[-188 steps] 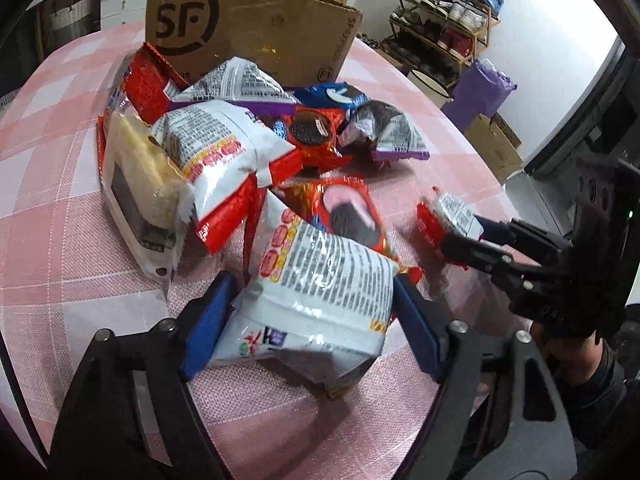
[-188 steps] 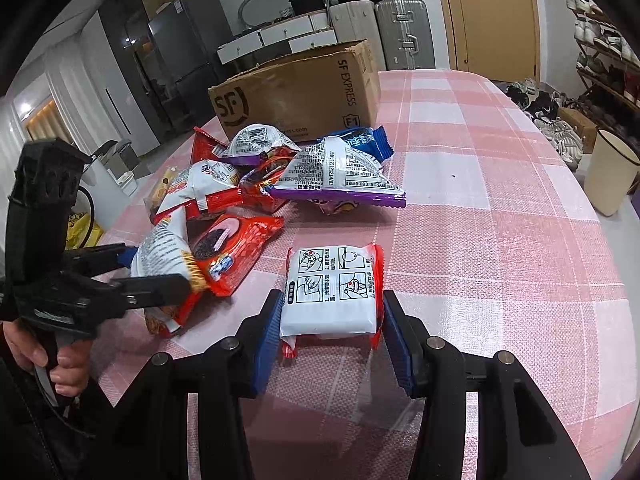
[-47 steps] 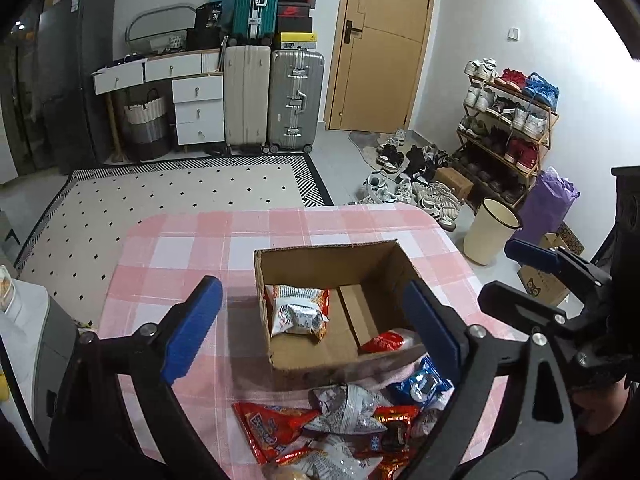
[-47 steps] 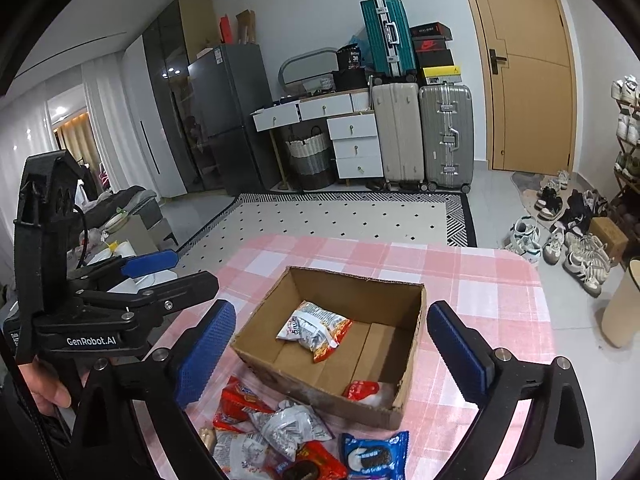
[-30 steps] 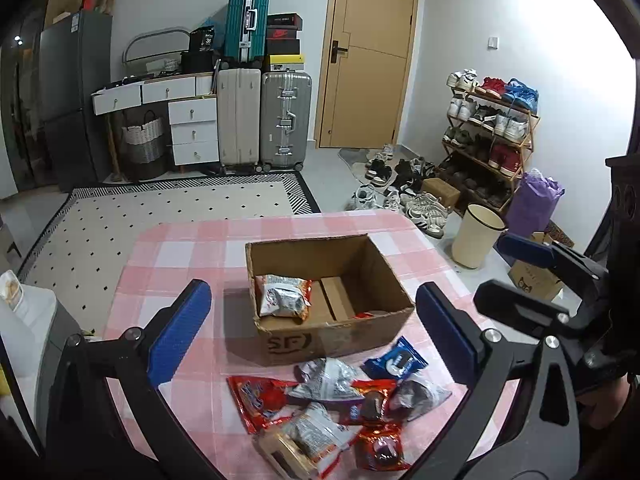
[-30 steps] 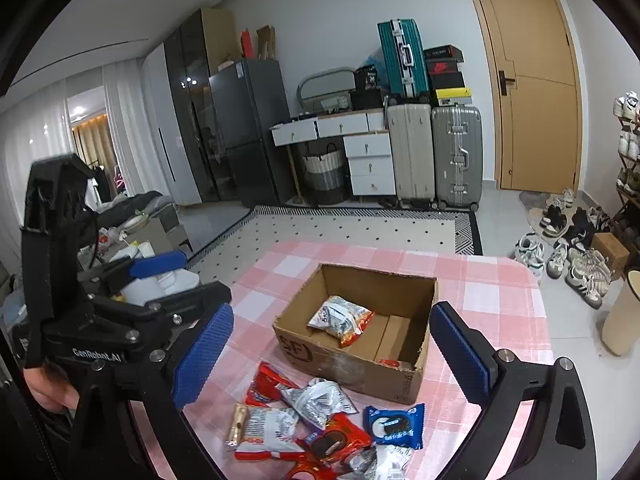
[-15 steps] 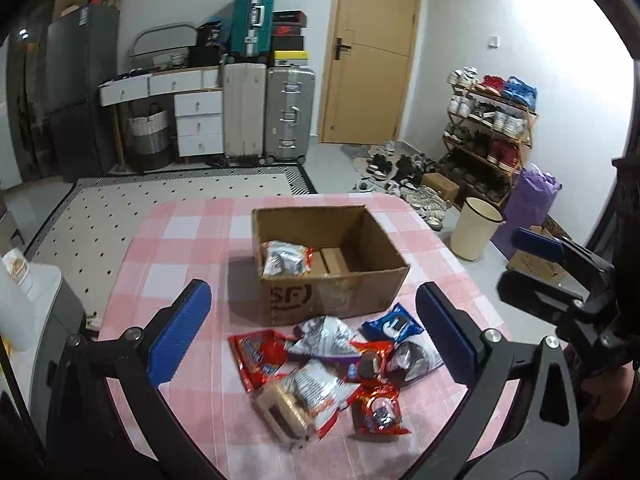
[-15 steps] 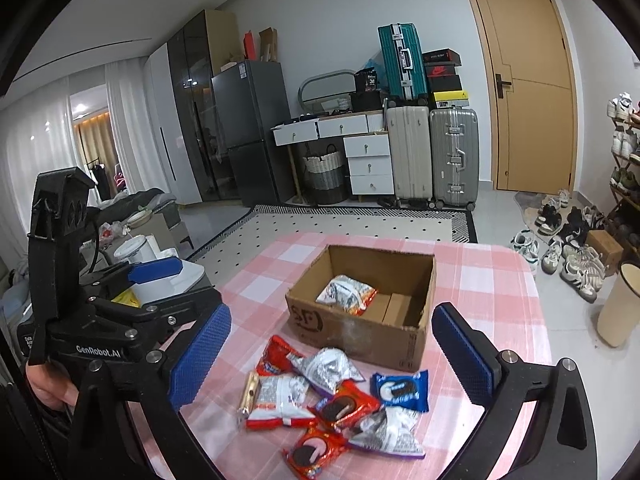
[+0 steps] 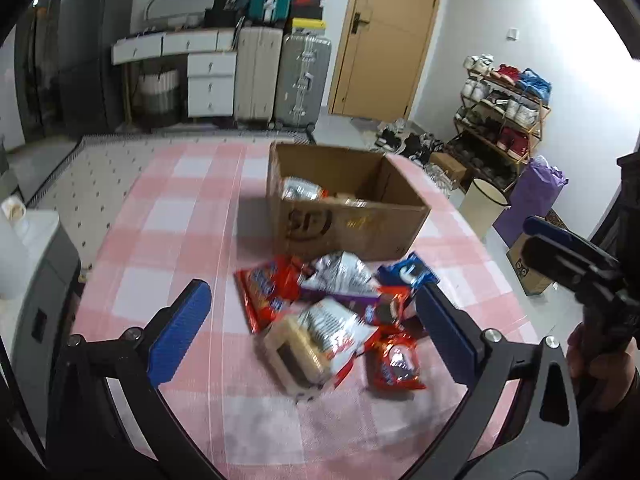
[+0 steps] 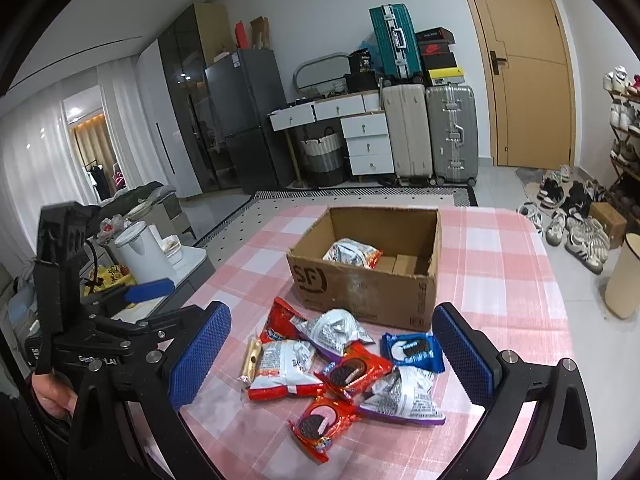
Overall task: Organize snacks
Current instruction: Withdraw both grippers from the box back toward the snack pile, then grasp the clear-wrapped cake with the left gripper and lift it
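- The snack pile lies on the pink checked table just in front of the cardboard box. The packets overlap and touch one another. 1 packet shows inside the box.
- The left gripper is spread wide and holds nothing. The right gripper is likewise parted and empty, and both hang above the pile.
- Because the packets overlap, closing on 1 may pinch a neighbour's edge and drag 2 up together.
- The foil bags look slick and puffy, so a grip on a corner may slip.
- The beige-wrapped packet looks soft, and a hard squeeze could crush it.
- With both grippers near the same heap, they may collide.
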Available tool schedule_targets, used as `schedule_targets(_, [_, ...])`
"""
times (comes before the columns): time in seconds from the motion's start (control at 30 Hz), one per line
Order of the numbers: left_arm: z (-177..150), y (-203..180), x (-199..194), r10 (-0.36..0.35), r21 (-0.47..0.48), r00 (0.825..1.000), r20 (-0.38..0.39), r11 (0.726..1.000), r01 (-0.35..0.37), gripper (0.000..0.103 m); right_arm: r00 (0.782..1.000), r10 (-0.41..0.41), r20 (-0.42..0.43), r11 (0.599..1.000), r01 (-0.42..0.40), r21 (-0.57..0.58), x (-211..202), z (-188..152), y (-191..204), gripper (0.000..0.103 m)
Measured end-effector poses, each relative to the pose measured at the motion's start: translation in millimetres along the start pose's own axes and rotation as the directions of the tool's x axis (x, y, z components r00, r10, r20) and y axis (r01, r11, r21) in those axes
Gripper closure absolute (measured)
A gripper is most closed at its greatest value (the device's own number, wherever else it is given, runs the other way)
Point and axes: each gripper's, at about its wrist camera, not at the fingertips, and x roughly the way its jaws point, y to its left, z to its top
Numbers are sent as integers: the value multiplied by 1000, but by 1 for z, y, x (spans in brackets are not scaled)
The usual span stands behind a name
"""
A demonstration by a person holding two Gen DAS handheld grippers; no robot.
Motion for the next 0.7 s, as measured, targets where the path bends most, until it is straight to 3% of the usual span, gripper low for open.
schedule_targets(0.47, [-51,31,62,-63,-107,987,-147,993,48,1,999,16,-34,999,-14,45,15,-30,-10,1])
schedule_targets(0.7, [-65,40,86,-134,-171,977,-164,980,106,1,998,49,-44,992,-44,115,24,-50,-19,1])
